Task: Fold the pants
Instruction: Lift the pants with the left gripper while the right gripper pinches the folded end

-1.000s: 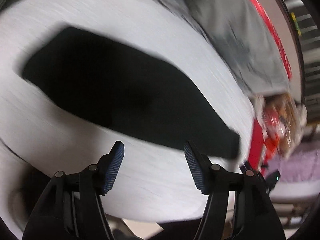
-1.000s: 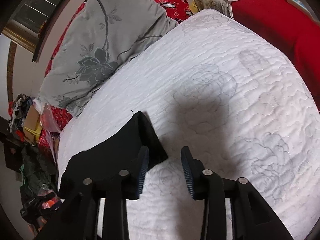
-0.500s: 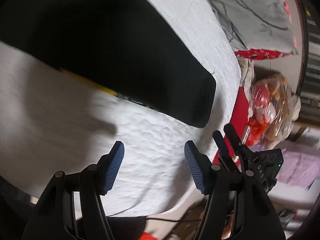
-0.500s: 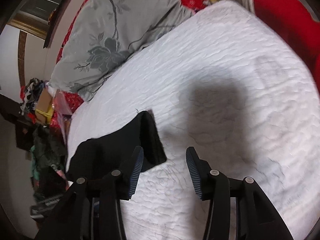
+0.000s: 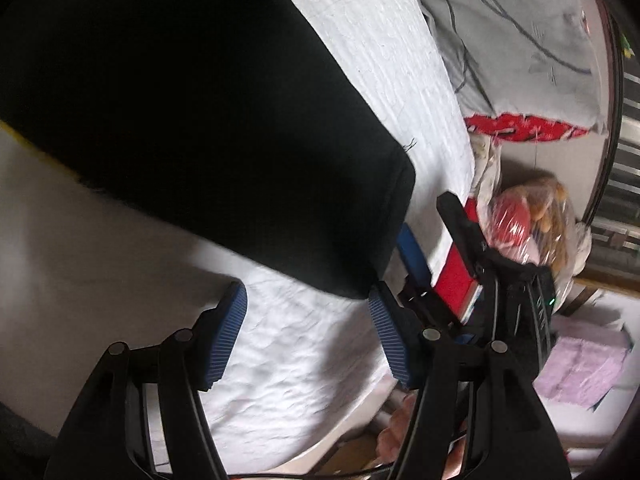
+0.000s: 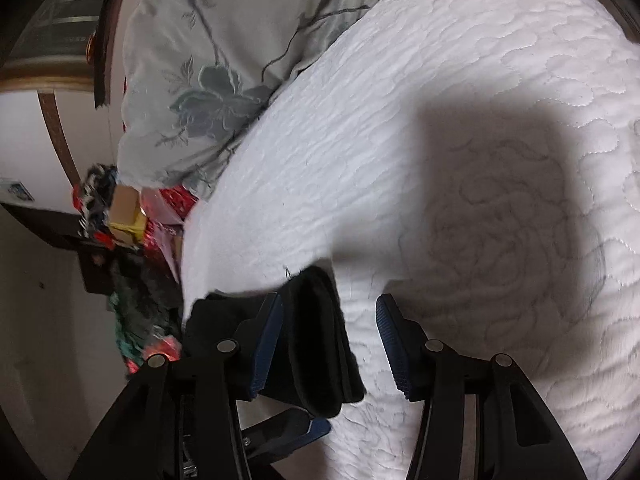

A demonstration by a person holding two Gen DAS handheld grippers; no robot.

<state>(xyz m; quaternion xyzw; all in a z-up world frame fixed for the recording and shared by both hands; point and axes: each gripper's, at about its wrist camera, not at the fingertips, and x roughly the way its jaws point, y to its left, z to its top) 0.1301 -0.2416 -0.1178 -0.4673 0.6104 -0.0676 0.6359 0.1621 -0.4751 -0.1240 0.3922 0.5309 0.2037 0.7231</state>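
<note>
Nearest the left wrist camera, the left gripper (image 5: 306,336) had its jaws spread wide, the ribbed blue pads (image 5: 224,340) bare and holding nothing, poised over the white quilt (image 5: 288,360). Just beyond its tips lay the black pants (image 5: 192,112), a broad, matte, smooth-looking band of cloth stretched flat across the bed, its squared hem end (image 5: 384,224) thick and rounded at the corner, with a loose thread at the upper edge. A thin yellow streak (image 5: 24,140) ran along the pants' near edge at the far left. The right gripper (image 5: 432,240) showed beside that hem, one blue finger tucked against the cloth edge.

From the right wrist camera, the right gripper (image 6: 328,344) also stood with jaws apart. The hem of the pants (image 6: 316,336) lay between them, bunched into soft vertical folds against the left pad; the right pad was clear of the fabric, so nothing was pinched. A finger of the left gripper (image 6: 296,428) poked in below the cloth.

Farther out, the quilt (image 6: 480,100) spread in puffy stitched scallops and rose outlines, a blocky shadow across it. Beyond lay a pale grey pillow (image 6: 200,92) printed with a dark flower and stems. At the bed's edge sat a crinkled plastic bag (image 5: 532,216) and, seen from the right, blurred mixed clutter (image 6: 116,208).
</note>
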